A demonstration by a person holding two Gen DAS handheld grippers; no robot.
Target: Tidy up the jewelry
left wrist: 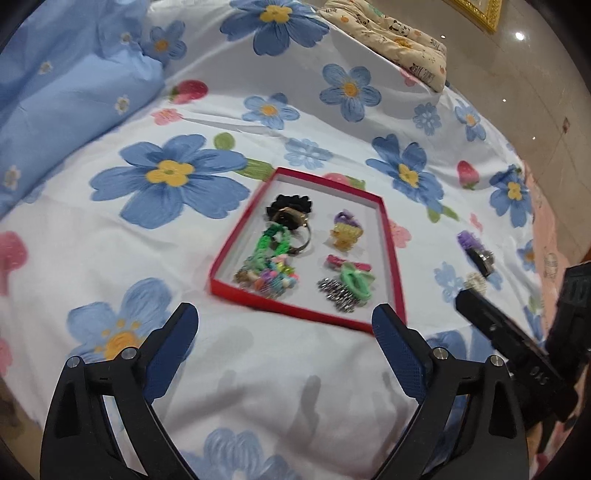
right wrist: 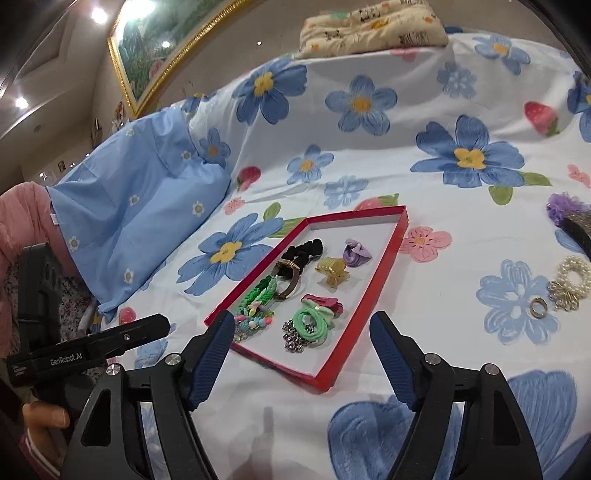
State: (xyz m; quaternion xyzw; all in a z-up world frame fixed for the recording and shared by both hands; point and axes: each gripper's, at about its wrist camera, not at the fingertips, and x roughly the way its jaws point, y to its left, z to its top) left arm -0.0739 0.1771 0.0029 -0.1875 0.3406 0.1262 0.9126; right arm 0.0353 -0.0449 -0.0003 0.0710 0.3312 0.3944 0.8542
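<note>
One red tray (right wrist: pixel 384 266) is seen; beside it, outside, lie one pearl bracelet (right wrist: pixel 571 275) and one ring (right wrist: pixel 539 307).

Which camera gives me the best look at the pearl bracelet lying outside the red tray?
The right wrist view: the pearl bracelet shows whole and sharp on the bedsheet, right of the red tray. The left wrist view shows only a small blurred pale bit of it, behind the right gripper's finger.

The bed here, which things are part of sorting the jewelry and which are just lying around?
Job:
red tray
pearl scrunchie
ring
purple hair piece
green hair ties

Lying about:
blue pillow
folded quilt
framed picture
</note>
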